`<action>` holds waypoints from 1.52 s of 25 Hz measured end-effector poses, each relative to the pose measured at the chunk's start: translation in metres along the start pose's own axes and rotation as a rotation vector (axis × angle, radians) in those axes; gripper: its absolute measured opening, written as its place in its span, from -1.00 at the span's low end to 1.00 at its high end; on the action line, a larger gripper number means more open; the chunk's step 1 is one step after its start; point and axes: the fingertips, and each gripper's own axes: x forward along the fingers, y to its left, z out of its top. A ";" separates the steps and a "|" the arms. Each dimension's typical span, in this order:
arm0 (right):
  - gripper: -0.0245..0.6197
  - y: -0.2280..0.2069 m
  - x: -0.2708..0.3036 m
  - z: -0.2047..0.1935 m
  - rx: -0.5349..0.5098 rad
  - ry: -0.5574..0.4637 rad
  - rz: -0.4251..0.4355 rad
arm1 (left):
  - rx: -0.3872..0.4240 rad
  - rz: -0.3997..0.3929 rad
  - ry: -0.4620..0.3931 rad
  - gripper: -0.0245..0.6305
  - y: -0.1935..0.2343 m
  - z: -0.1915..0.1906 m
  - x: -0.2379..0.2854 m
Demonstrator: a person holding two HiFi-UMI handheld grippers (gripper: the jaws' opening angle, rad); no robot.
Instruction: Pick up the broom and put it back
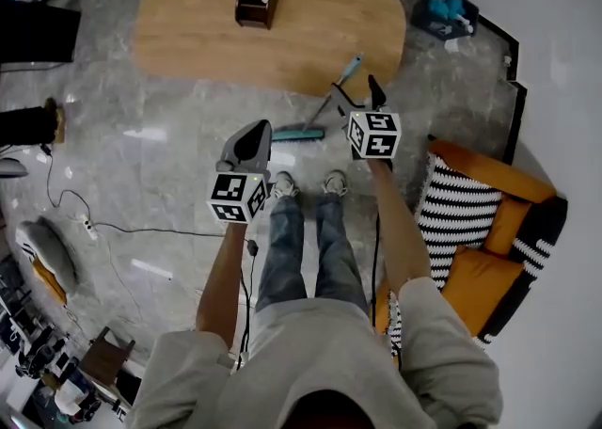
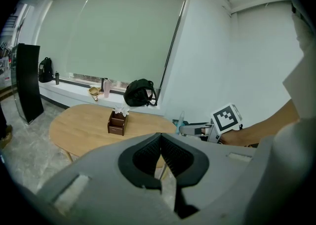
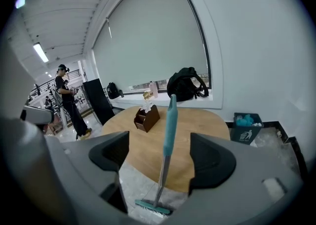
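Right hand-held gripper (image 3: 160,155): jaws stand wide apart and nothing is touched by either pad. The broom (image 3: 170,118) is framed in the gap at 12 o'clock, but it lies beyond the jaw tips and is not yet enclosed.

Left hand-held gripper (image 2: 161,139): pads are pressed together, with nothing between them. It is carried at 10 o'clock of the shoes in the head view and is idle.

Broom position: it stands nearly upright, with the teal head on the floor (image 1: 169,154) just ahead of the shoes, at 12 o'clock. The teal grip rises towards the near edge of the wooden counter (image 1: 207,32). Whether the handle leans on that edge cannot be told.

Further out: a flower box (image 1: 256,6) is noted on the counter at 11 o'clock. A bin (image 3: 245,128) is noted at 2 o'clock in the right gripper view. An orange armchair (image 1: 489,258) is noted at 3 to 4 o'clock in the head view.

Step judged: approach for pick-up, with the grasp not yet made.

Next move, as judged: the right jaws should be advanced until the shaft sits between the pads, then closed squarely. The shaft is thin and lightly balanced, so a glancing touch could topple it. The put-back spot is not evident from these views.
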 end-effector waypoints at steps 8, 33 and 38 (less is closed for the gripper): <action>0.00 -0.015 0.037 0.002 -0.008 0.043 -0.012 | -0.012 0.011 0.015 -0.92 0.004 -0.009 -0.002; -0.65 0.055 -0.083 -0.031 -0.081 -0.036 0.059 | 0.009 0.030 -0.025 -0.92 -0.014 -0.001 -0.047; -0.65 0.067 -0.107 -0.041 -0.105 -0.021 0.087 | 0.021 0.046 -0.039 -0.92 -0.017 0.005 -0.062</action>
